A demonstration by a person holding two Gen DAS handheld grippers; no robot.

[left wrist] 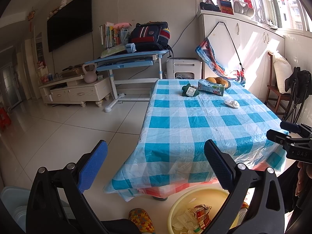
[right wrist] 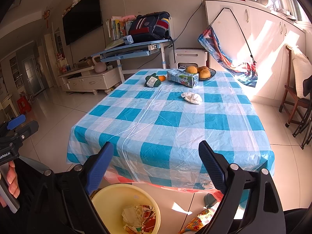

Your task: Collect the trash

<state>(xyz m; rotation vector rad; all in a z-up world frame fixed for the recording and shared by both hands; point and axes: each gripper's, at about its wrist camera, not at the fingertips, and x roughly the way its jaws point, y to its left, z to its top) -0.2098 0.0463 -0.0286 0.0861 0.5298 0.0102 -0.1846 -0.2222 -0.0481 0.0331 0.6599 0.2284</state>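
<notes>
tablecloth (right wrist: 167, 120): thin glossy plastic sheet, creased, blue and white checks
floor (left wrist: 64, 128): smooth glossy tiles
bin (right wrist: 109, 198), near edge: smooth yellow plastic, matt
crumpled tissue (right wrist: 192, 97): soft white paper
carton (right wrist: 182, 77), far side: printed card, slight sheen
gripper pads (right wrist: 100, 167): blue, finely dotted rubbery texture
chair (right wrist: 292, 105), right: dark varnished wood

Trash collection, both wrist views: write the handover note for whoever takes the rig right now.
Left gripper: open, empty. Right gripper: open, empty. Both hover at the table's near edge, above the yellow bin on the floor.
Done: crumpled paper and wrappers lie in the bin.
Left on the checked tablecloth: white crumpled tissue, milk carton lying flat by the fruit bowl. The green plush toy may not be trash.
</notes>
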